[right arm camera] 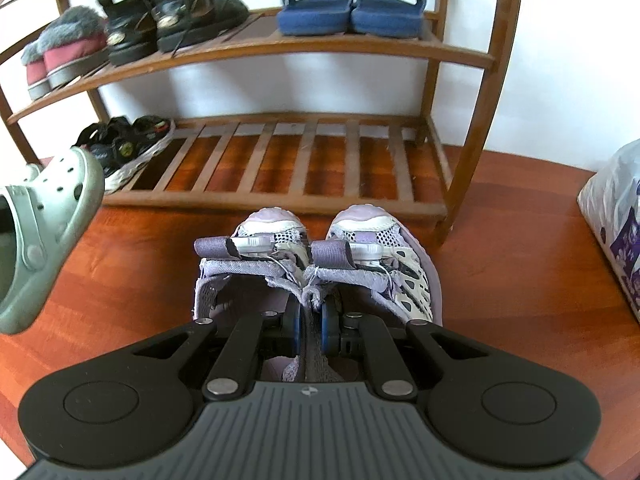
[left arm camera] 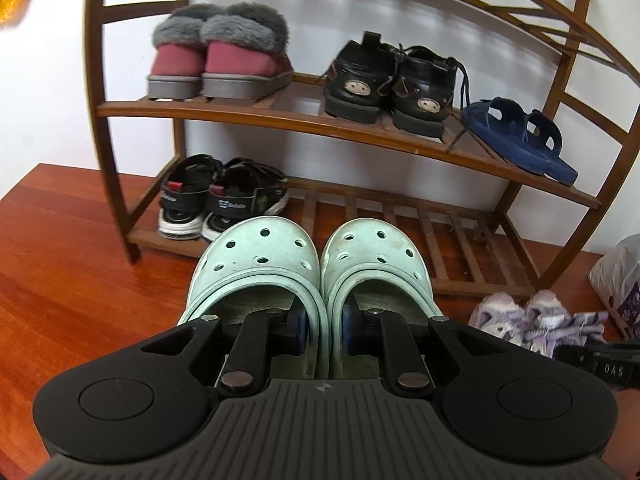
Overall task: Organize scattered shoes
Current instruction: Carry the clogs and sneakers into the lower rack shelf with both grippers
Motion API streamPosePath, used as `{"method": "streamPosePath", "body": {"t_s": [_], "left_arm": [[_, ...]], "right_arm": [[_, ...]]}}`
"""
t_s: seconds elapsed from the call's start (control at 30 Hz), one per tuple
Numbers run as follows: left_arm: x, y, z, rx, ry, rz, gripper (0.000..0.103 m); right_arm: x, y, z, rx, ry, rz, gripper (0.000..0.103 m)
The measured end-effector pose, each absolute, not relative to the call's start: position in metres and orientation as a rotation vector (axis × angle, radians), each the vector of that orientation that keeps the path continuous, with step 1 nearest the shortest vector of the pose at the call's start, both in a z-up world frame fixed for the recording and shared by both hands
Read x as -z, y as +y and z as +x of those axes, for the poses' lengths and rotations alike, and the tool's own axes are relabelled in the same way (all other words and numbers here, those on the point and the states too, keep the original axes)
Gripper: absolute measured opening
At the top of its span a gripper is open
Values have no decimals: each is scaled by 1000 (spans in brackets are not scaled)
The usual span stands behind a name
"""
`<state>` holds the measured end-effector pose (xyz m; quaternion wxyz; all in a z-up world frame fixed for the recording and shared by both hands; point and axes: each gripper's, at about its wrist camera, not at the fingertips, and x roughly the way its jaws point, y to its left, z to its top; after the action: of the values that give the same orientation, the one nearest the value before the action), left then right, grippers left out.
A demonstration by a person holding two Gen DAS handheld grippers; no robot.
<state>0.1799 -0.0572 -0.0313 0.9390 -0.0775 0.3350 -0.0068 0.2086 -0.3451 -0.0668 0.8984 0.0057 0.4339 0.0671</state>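
My left gripper (left arm camera: 324, 330) is shut on the touching inner walls of a pair of mint green clogs (left arm camera: 260, 264), toes toward the wooden shoe rack (left arm camera: 304, 120). The clogs hang in front of the rack's bottom shelf (left arm camera: 400, 216). In the right wrist view my right gripper (right arm camera: 311, 320) is shut on the inner collars of a pair of lilac mesh sneakers (right arm camera: 400, 264), held over the floor before the same shelf (right arm camera: 280, 160). One green clog (right arm camera: 44, 232) shows at the left edge there. The lilac sneakers (left arm camera: 532, 320) also appear low right in the left wrist view.
The middle shelf holds pink fur-lined boots (left arm camera: 224, 60), black leather shoes (left arm camera: 384, 80) and navy slides (left arm camera: 520, 140). Black sandals (left arm camera: 216, 196) sit at the bottom shelf's left end. A white plastic bag (right arm camera: 616, 216) lies on the red wooden floor (left arm camera: 80, 280) to the rack's right.
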Motion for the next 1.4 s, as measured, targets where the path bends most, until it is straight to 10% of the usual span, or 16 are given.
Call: {"method": "streamPosePath", "body": {"t_s": [1.4], "left_arm": [[142, -94, 404, 82, 710, -57, 19]], "right_arm": [[131, -309, 396, -81, 842, 42, 11]]}}
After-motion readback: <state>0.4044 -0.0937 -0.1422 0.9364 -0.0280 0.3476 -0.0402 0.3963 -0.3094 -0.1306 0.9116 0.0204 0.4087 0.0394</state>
